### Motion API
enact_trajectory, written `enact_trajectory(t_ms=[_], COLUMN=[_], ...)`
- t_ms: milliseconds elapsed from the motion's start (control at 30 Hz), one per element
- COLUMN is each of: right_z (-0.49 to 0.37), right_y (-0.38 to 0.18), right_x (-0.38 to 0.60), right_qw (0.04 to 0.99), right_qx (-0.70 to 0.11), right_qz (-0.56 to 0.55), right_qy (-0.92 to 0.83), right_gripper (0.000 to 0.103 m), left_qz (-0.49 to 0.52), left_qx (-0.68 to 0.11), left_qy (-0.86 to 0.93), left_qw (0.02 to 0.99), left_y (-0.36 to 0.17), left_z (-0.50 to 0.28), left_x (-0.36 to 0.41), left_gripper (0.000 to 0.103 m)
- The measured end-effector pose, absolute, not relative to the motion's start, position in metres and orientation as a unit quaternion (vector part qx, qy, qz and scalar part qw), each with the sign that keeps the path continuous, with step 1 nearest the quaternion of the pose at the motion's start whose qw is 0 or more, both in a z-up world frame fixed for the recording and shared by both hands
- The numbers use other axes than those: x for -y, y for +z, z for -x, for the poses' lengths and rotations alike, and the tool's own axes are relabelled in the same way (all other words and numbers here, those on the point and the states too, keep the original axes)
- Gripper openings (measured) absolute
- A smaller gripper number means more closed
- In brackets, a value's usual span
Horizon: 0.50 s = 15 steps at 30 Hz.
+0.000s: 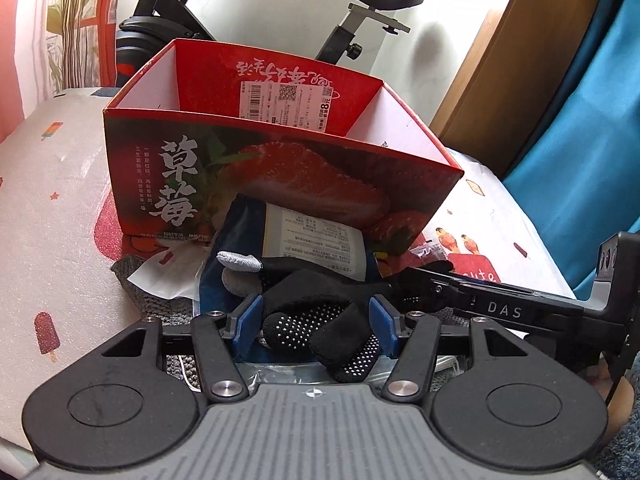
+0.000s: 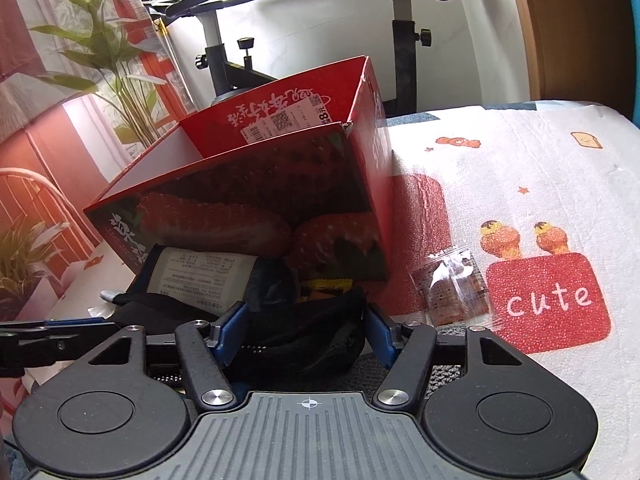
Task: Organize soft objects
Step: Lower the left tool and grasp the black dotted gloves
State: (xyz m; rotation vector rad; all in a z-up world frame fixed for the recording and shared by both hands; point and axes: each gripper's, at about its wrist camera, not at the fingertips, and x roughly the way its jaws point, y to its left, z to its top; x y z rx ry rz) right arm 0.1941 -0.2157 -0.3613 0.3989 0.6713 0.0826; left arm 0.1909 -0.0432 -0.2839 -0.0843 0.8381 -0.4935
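Observation:
A black glove [image 1: 312,308] with white grip dots and a grey fingertip lies on a pile in front of the red strawberry box [image 1: 280,168]. My left gripper [image 1: 316,320] is shut on it, its blue pads pressing the dotted fingers from both sides. In the right wrist view, my right gripper [image 2: 304,332] has its pads against a bunched black fabric [image 2: 312,320], seemingly the same glove's cuff end. Under the glove lies a dark blue pouch [image 1: 312,236] with a white label, leaning on the box [image 2: 240,200]. The box stands open at the top, and its floor is hidden.
A grey knitted cloth [image 1: 160,300] and white paper lie under the pile. A small clear snack packet [image 2: 452,288] sits right of the box on the patterned table cover [image 2: 520,168]. An exercise bike [image 1: 360,20] stands behind the table. A blue curtain hangs at the right.

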Motion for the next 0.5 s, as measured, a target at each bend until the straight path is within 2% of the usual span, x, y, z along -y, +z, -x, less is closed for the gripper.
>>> enact_trajectory(t_ms=[133,233,500], right_z=[-0.193,-0.192,-0.193], right_y=[-0.363,-0.365,-0.366], right_x=[0.217,0.218,0.216], right_qw=[0.921,0.917,0.916], right_qx=[-0.328,-0.332,-0.335], right_qz=[-0.207,-0.213,-0.215], right_qy=[0.042,0.052,0.057], right_gripper=[0.058,0.056,0.053], left_qz=[0.038,0.033,0.003], left_qx=[-0.408,-0.418,-0.412], left_qy=[-0.23,-0.229,-0.216], left_qw=[0.882,0.878,0.885], left_y=[-0.287,-0.292,-0.295], left_z=[-0.193,-0.195,-0.195], left_x=[0.04,0.043,0.047], left_gripper=[0.061,0.065,0.065])
